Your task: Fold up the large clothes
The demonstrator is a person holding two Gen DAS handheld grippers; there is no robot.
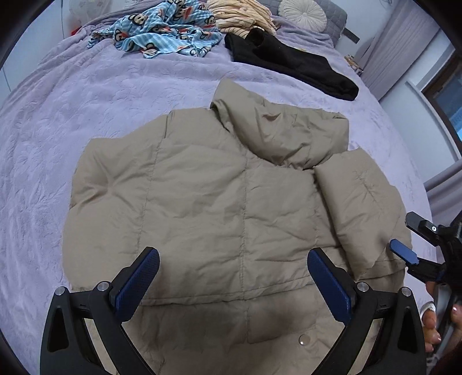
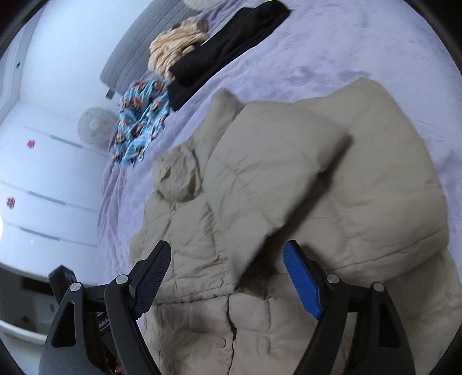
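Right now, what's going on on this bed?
A person with a handheld gripper in each hand is folding a beige puffer jacket spread on the purple bedspread. One sleeve is already folded in over the body. The left gripper and the right gripper are both open above the hem, holding nothing. A black garment and a blue monkey-print cloth lie further up the bed.

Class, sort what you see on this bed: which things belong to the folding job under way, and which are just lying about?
In the job:
- beige puffer jacket
- left gripper, open
- right gripper, open

Lying about:
- black garment
- blue monkey-print cloth
- cream striped garment
- round cushion
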